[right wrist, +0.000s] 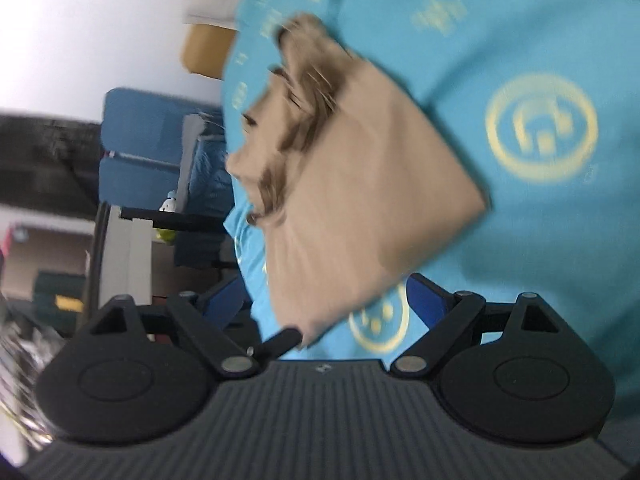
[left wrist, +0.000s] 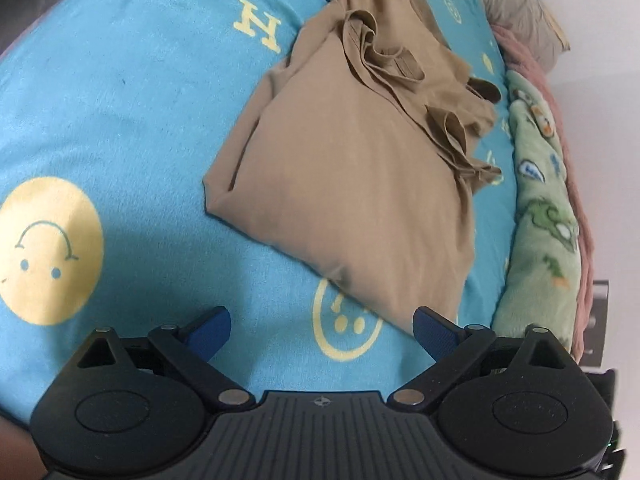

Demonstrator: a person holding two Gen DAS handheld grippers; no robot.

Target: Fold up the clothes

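Blue smiley bed sheet, one folded tan shirt at center; left tool and right tool both spread, holding nothing.

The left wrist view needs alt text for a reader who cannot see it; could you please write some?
A tan garment, partly folded, lies on a blue smiley-print sheet. The open left gripper hovers near its corner, holding nothing. A green blanket runs along the right.

Both wrist views look down, close, sharing the tan garment on the blue sheet.
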